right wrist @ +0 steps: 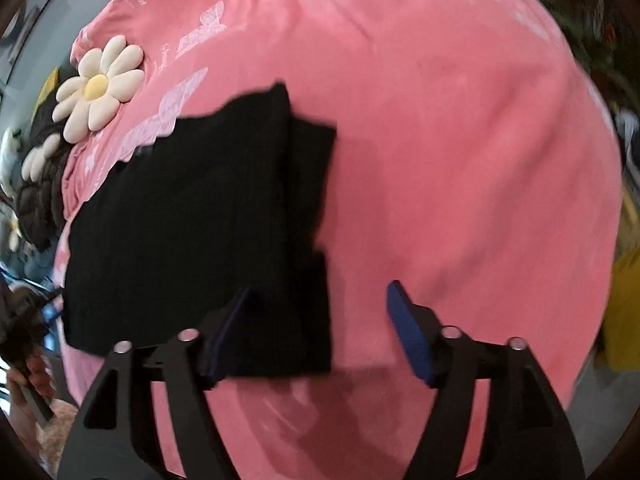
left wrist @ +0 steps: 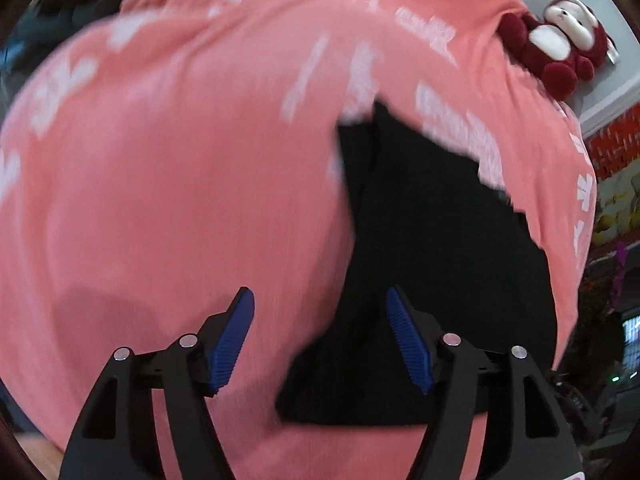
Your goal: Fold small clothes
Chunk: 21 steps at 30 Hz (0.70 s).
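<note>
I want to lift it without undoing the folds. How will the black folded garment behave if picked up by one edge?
The black garment looks like soft cloth in stacked layers, so it would probably droop and unfold. It seems light. On the pink bedcover, itself soft, a push would likely bunch it rather than slide it.

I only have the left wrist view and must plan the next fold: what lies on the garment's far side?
Observer: The black garment ends in a folded edge there, with bare pink sheet beyond it.
Operator: Are the right tongs gripping it?
Observer: No; the right tongs are open, with the garment's near corner lying under the gap.
Operator: Anything near its top corner?
Observer: A daisy cushion lies just beyond that corner.
</note>
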Tool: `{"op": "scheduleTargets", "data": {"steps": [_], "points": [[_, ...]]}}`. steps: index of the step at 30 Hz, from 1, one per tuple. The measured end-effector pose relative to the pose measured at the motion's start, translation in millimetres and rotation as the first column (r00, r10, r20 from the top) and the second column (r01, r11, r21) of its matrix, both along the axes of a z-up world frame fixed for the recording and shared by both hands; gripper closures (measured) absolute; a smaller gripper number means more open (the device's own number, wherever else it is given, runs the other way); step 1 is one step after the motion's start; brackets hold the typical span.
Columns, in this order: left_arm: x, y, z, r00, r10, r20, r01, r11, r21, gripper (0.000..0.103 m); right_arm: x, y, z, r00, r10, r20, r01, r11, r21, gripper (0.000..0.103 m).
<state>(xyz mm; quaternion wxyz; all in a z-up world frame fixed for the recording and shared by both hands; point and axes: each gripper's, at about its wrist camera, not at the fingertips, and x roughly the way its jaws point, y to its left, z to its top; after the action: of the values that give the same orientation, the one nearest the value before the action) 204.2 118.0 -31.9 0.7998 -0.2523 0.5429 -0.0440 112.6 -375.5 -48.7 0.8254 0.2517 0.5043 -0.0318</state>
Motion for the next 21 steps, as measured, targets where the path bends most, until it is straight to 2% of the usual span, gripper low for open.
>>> {"op": "scheduleTargets", "data": {"steps": [1,3,5,6,7,8,9,11,13,16,21], "points": [[-6,-1,-8,1.000,0.016,-0.021,-0.017,0.999,-0.027,0.037,-1,2,-4,1.000,-0.004,-0.008,0.004,1.000,0.019,0.030],[-21,-6,-6,0.998,0.053,0.038,-0.052,0.998,-0.029,0.034,0,7,-15,1.000,-0.020,-0.023,0.021,0.998,0.061,0.028],[-22,-9,-7,0.997,0.068,0.029,-0.067,0.997,-0.037,0.037,2,12,-13,1.000,-0.022,0.002,0.022,0.998,0.066,0.031],[-22,-12,-6,0.997,0.067,0.030,-0.065,0.997,-0.043,0.038,5,13,-12,1.000,-0.010,0.014,0.009,0.996,0.092,0.050],[-22,-14,-6,0.998,0.056,0.018,-0.055,0.996,-0.074,0.053,9,13,-11,1.000,-0.007,0.005,0.006,0.994,0.112,0.074],[-22,-15,-7,0.999,0.047,0.006,-0.046,0.993,-0.104,0.086,12,13,-10,1.000,-0.006,-0.001,0.006,0.989,0.145,0.085],[-19,-15,-10,0.999,0.029,-0.032,-0.034,0.987,-0.158,0.098,13,13,-8,1.000,-0.011,-0.001,0.011,0.986,0.166,0.094],[-20,-11,-7,0.997,0.038,-0.066,-0.050,0.981,-0.190,0.098,15,14,4,1.000,-0.011,0.015,0.008,0.985,0.171,0.096],[-22,-7,10,0.998,0.035,-0.048,-0.044,0.980,-0.193,0.099,10,14,25,0.999,-0.007,0.043,-0.001,0.984,0.178,0.096],[-30,1,35,0.999,0.028,-0.040,-0.036,0.970,-0.240,0.099,-2,13,53,0.997,0.035,0.066,-0.045,0.986,0.160,0.097],[-59,5,64,0.997,-0.057,-0.052,0.045,0.977,-0.206,0.099,-33,15,68,0.995,0.096,0.023,-0.098,0.988,0.122,0.097]]}}
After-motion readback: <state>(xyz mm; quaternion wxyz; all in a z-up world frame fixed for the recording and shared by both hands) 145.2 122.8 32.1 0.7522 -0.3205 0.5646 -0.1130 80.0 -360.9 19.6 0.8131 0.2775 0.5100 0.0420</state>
